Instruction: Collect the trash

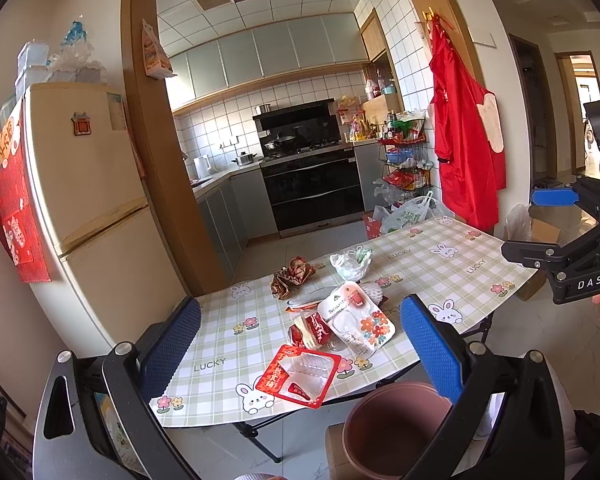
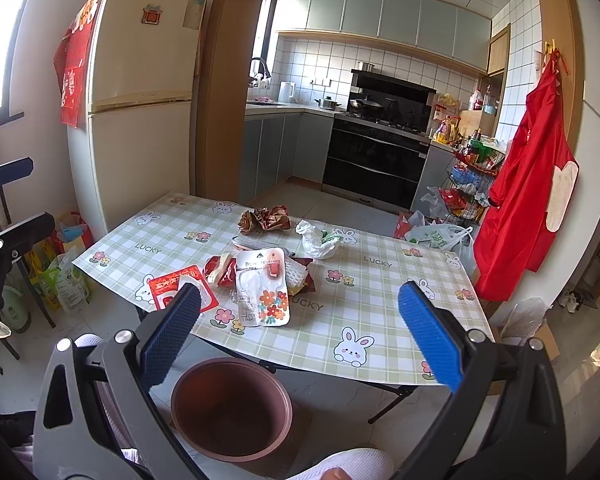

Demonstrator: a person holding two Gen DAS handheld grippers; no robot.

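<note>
Beyond both gaping tongs (image 1: 300,344), trash (image 1: 332,312) untouched

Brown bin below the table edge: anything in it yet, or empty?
Empty, as far as visible. The right wrist view looks into the brown bin and shows bare inner wall and floor; the wrappers all lie on the table. It stands upright.
</note>
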